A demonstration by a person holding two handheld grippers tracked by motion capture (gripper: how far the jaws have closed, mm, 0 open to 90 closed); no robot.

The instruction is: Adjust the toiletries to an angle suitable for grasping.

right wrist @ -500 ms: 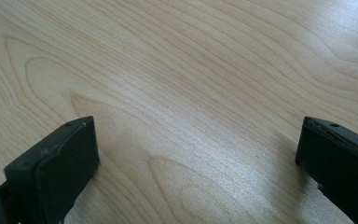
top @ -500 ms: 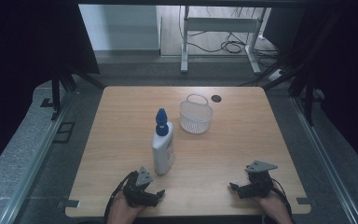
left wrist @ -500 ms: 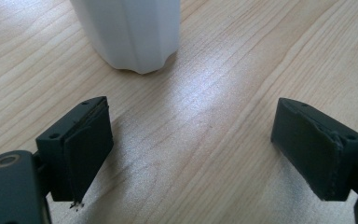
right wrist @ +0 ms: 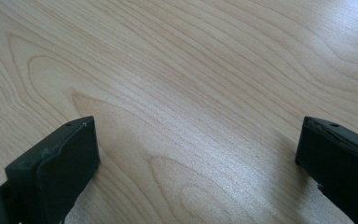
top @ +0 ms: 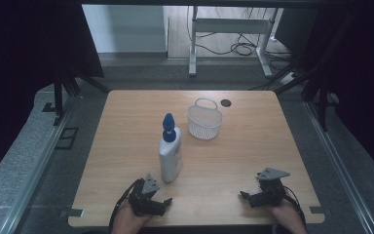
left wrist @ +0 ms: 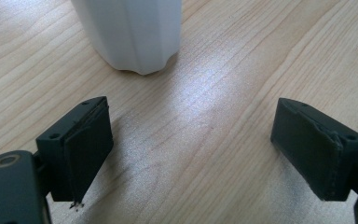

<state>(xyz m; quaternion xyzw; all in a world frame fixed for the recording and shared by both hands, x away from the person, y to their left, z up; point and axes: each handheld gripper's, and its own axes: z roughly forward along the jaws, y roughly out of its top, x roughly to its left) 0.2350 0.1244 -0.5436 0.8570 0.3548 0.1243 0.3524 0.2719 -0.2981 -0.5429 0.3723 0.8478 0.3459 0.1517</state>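
Nothing shifted since before; white bottle (left wrist: 129, 32) top cut off, both grippers' fingers wide, empty.

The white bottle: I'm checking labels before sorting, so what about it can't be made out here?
- Label print on the white bottle: too small in the high view.
- Its upper body and blue cap: cut off by the top edge in the left gripper view.
- Fill level: hidden by opaque walls.

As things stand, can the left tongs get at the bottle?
Probably yes. The left tongs stand open just short of the bottle, whose white base rises ahead of the jaws with bare table between.
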